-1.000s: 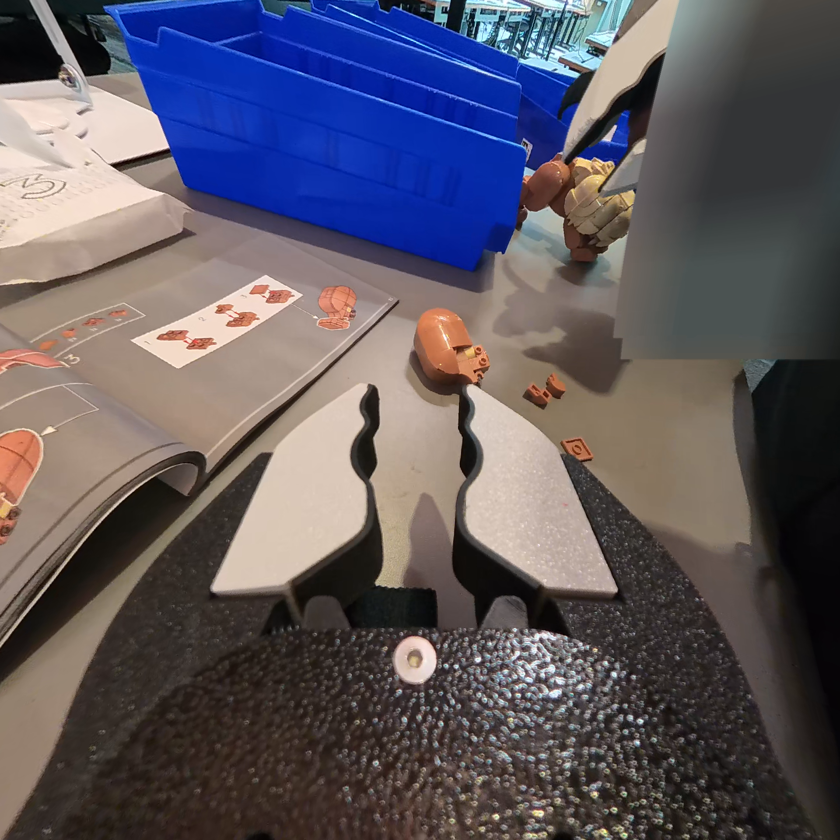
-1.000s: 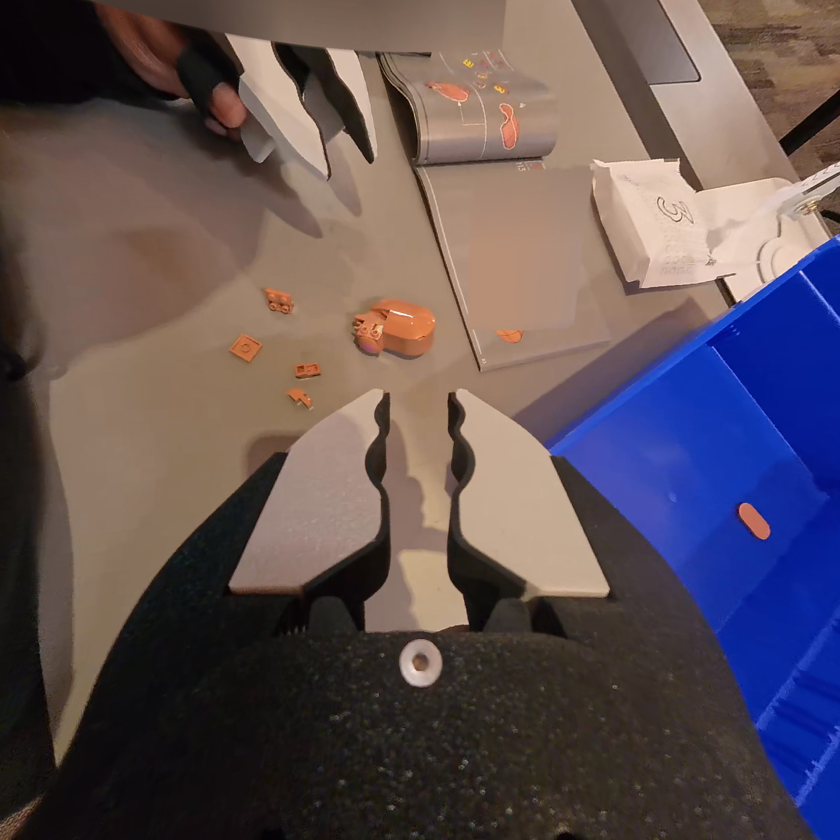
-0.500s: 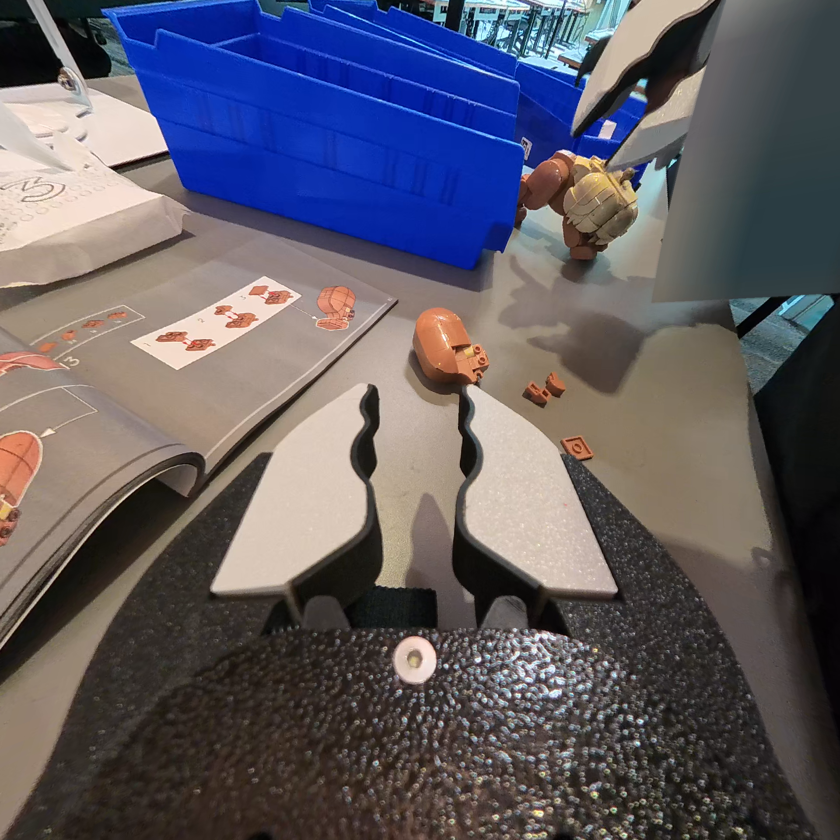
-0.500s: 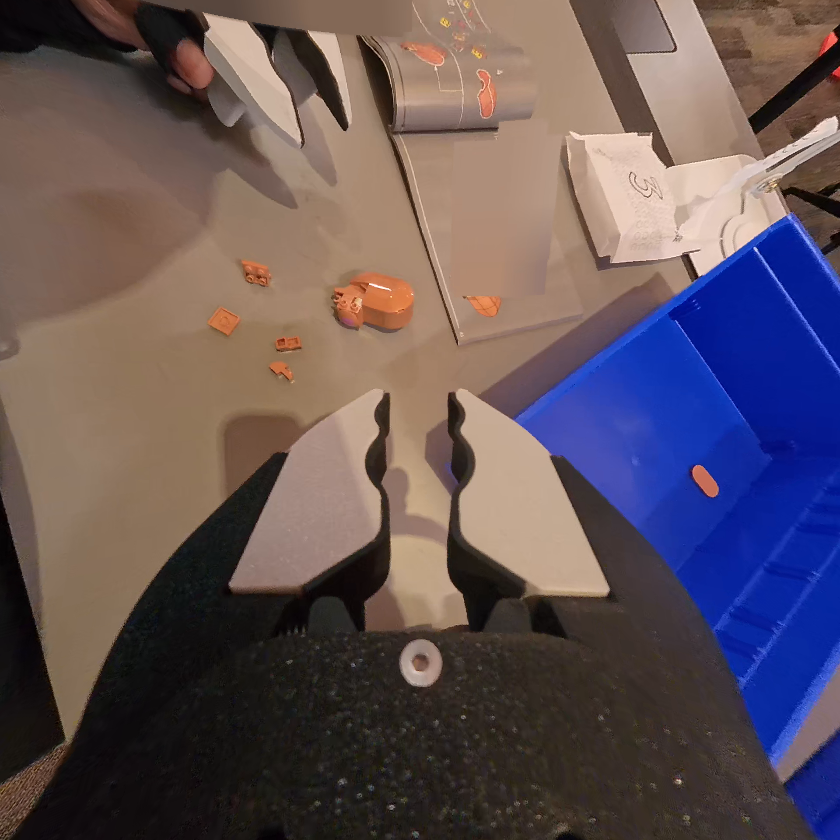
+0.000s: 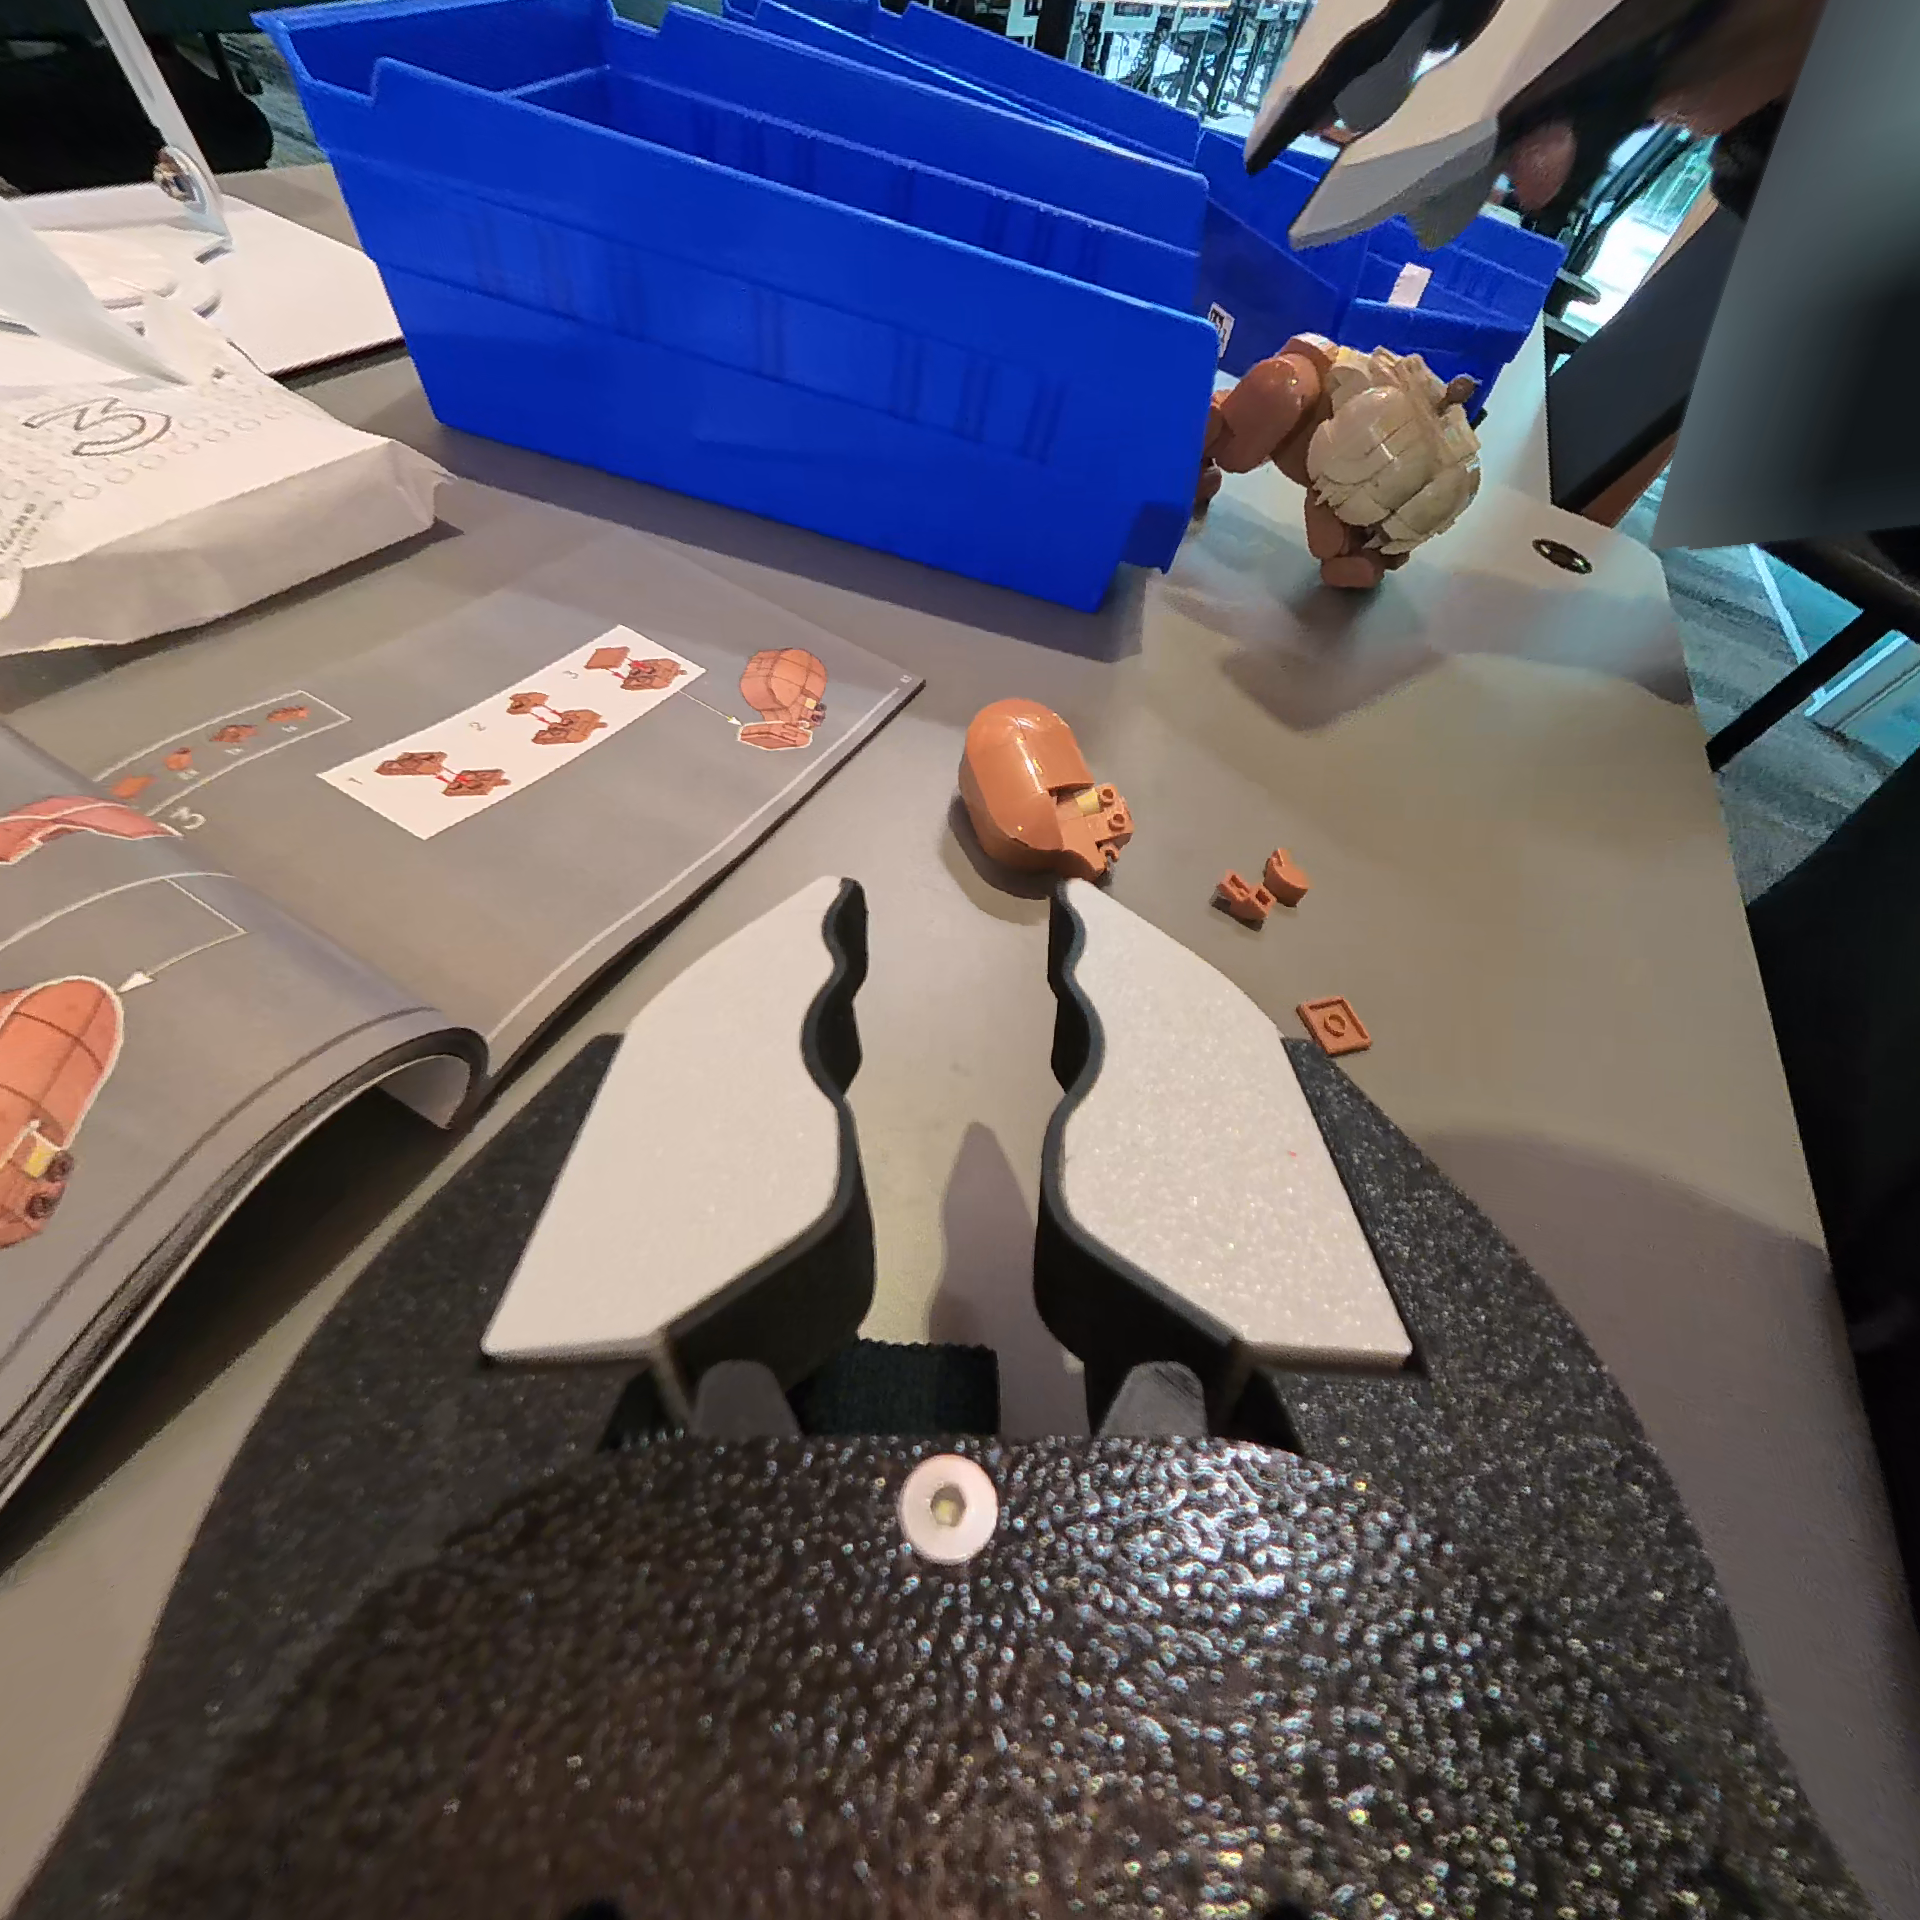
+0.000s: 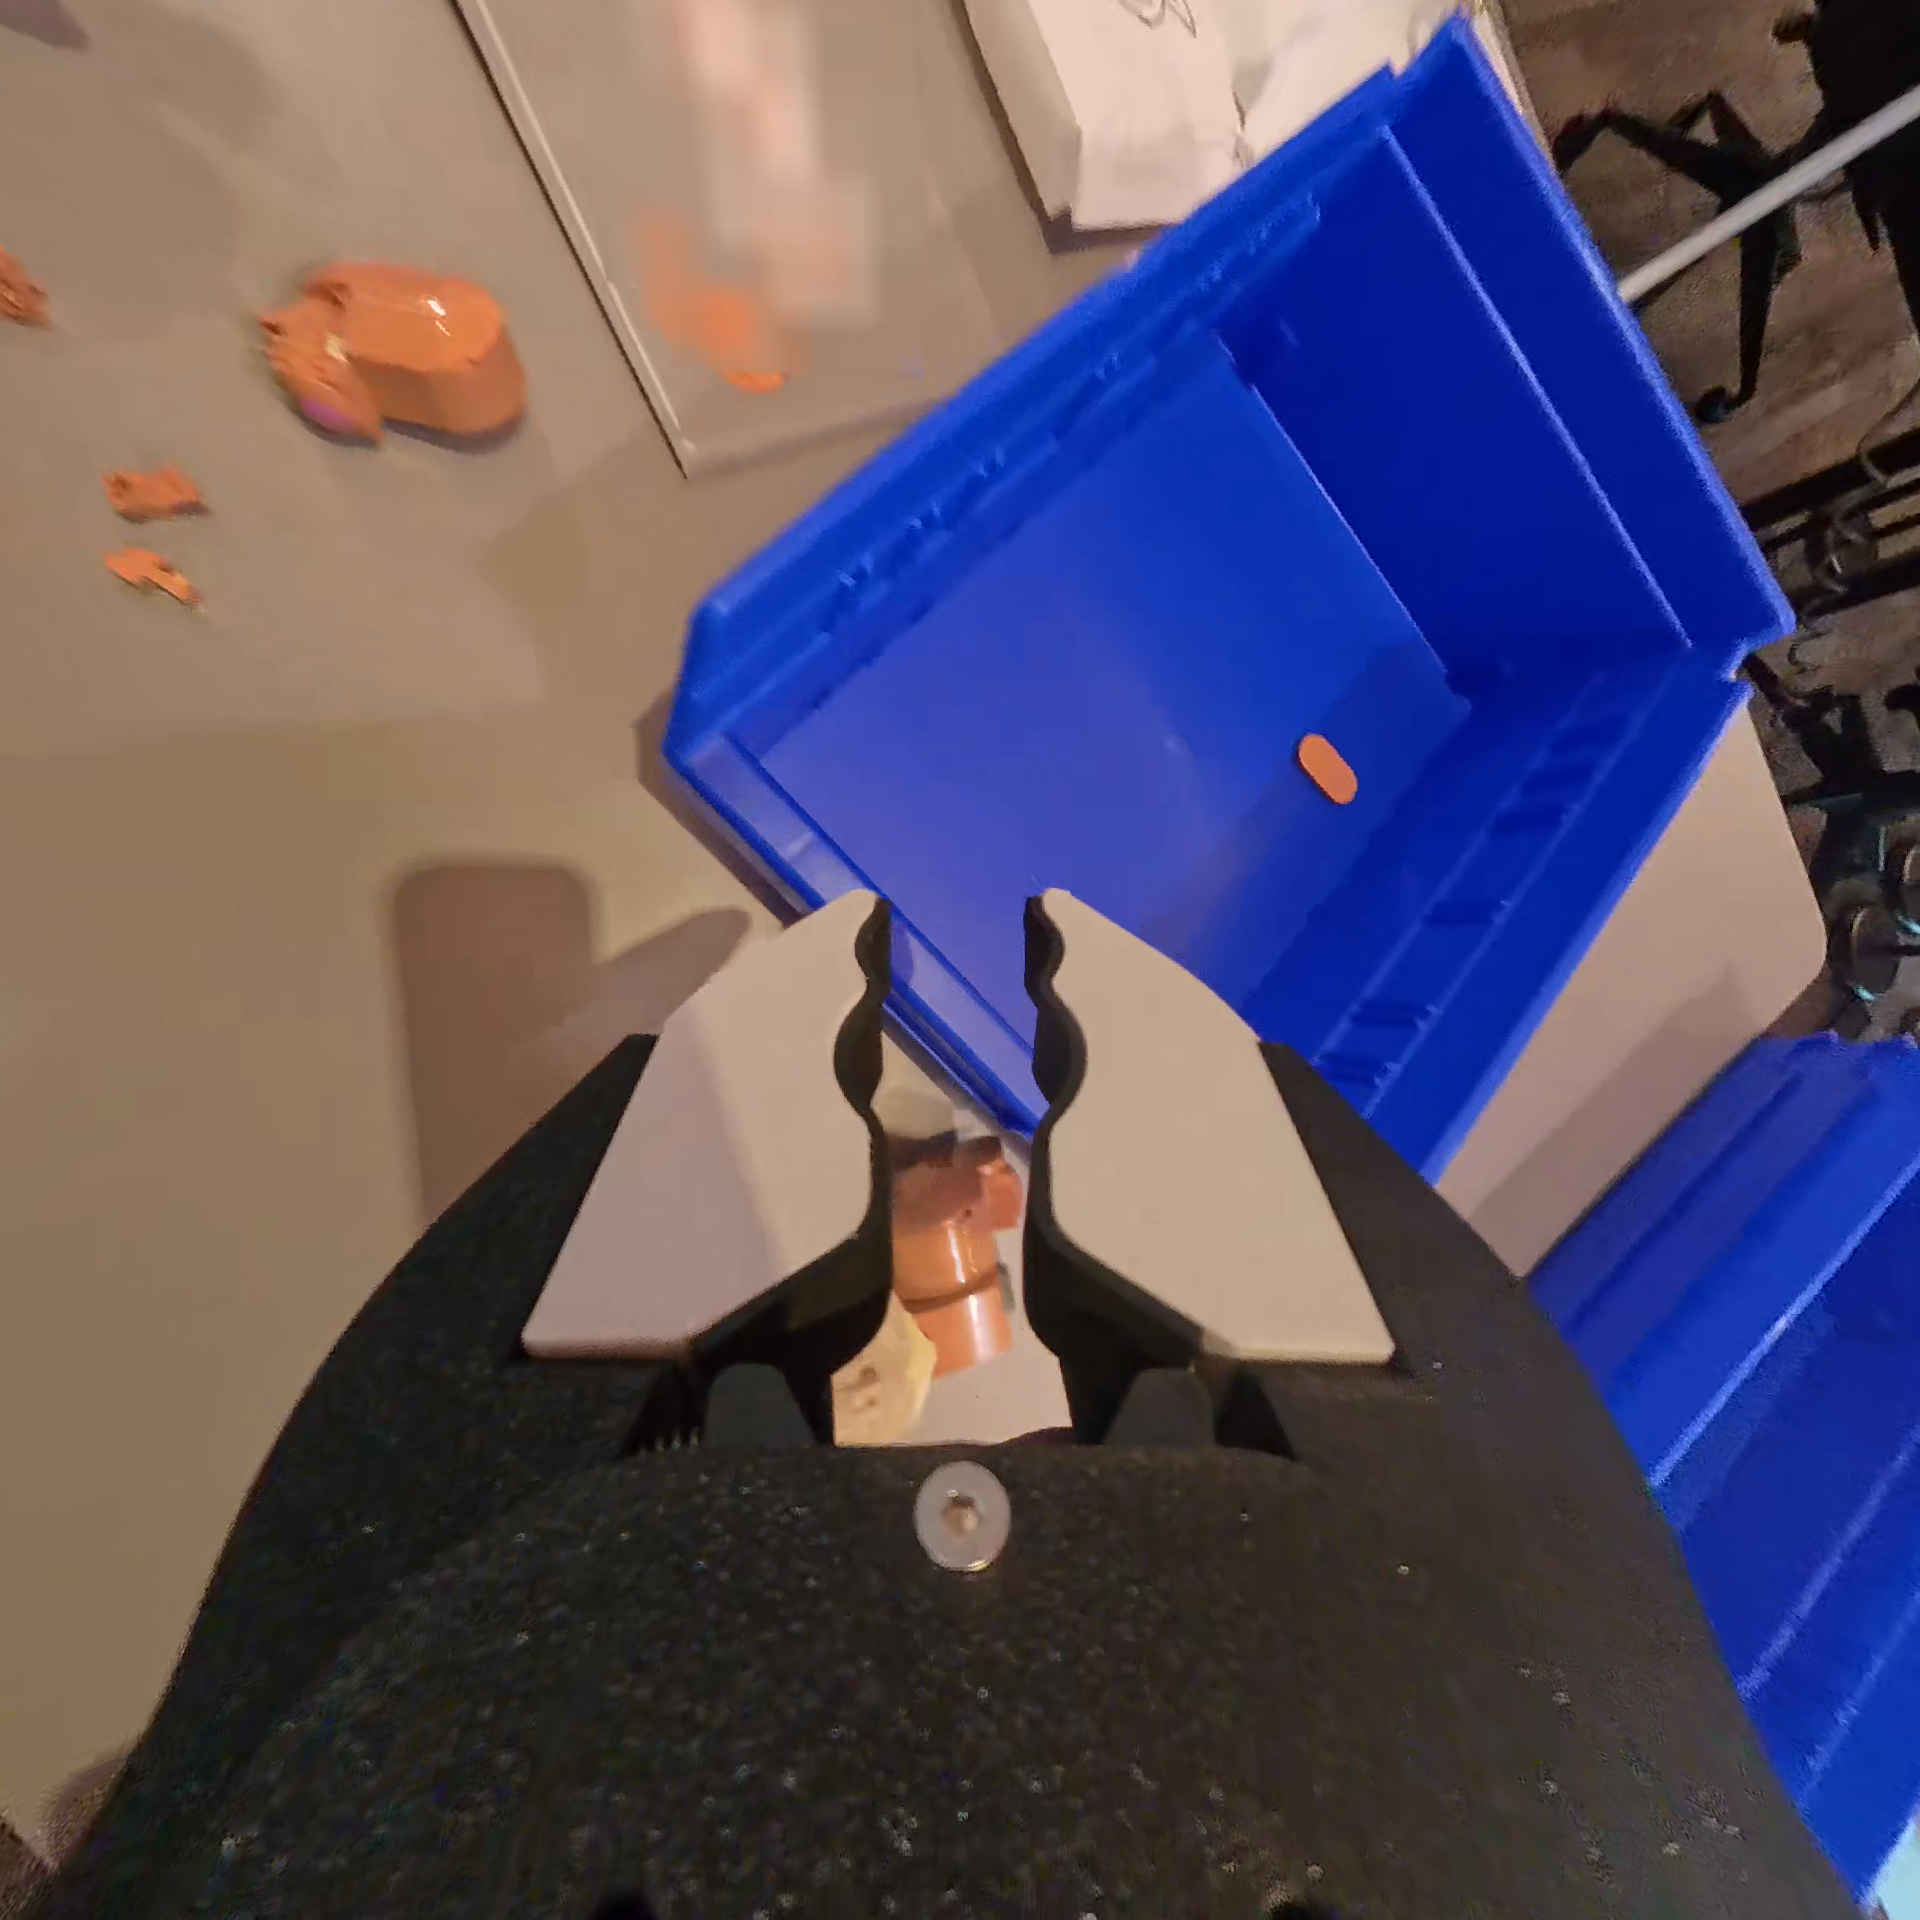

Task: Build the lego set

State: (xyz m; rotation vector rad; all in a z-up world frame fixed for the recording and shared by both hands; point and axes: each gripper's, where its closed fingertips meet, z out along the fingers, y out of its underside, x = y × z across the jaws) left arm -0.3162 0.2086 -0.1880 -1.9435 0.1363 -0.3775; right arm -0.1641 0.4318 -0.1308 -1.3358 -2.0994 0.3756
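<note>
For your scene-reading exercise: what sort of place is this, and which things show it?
Probably a workshop or lab bench set up for model building: blue storage bins line a grey table, an open instruction booklet lies flat, and rows of desks show far behind.

The right wrist view is smearing the small brown pieces (image 6: 151, 530); its own jaws are hiding most of the figure (image 6: 951, 1247), and the booklet (image 5: 260, 935) is running off the left edge
</note>
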